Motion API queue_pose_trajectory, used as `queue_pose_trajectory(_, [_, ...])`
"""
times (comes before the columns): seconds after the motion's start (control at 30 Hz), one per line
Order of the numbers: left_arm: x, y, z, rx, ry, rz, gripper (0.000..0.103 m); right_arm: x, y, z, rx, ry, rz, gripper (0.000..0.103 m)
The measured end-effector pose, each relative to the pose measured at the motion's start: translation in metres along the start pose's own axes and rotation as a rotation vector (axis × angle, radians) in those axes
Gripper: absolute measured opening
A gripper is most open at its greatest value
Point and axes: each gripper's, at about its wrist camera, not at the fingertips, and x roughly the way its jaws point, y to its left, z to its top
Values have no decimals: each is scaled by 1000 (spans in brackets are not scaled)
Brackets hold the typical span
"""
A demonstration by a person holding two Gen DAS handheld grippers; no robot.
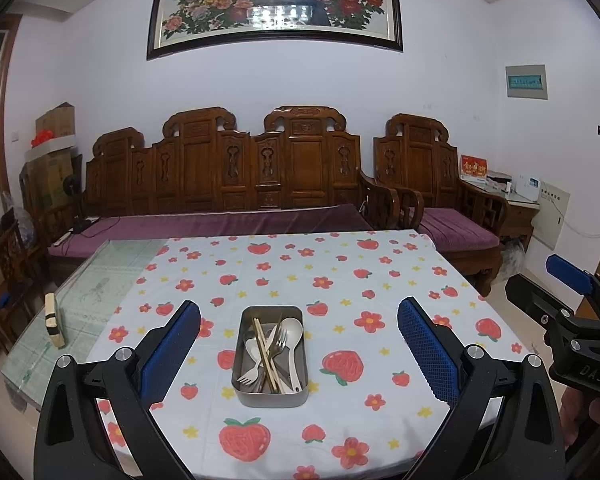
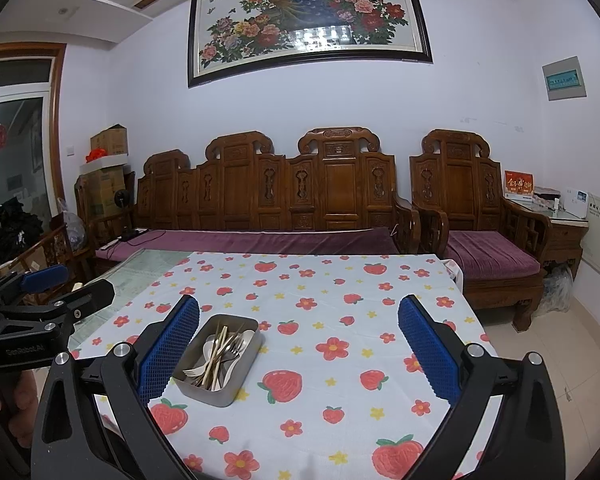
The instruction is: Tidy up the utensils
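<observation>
Left wrist view: the left gripper [image 1: 298, 332] hangs with its blue pads spread wide and nothing between them, above the near edge of a table under a strawberry-print cloth [image 1: 340, 272]. Between the pads on the cloth sits a metal tray [image 1: 271, 394] holding forks, spoons and chopsticks jumbled together. At far right the right gripper [image 2: 299, 330], likewise released and empty, bears the letters "DAS"; from the right wrist view the left one's body reads "GenRobot.AI".
</observation>
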Motion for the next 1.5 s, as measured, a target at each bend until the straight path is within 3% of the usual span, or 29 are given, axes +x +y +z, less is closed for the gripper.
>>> queue_pose_trajectory(1.5, [-1, -6, 0, -5, -2, -5, 95, -1, -2, 1, 0, -7, -8, 100])
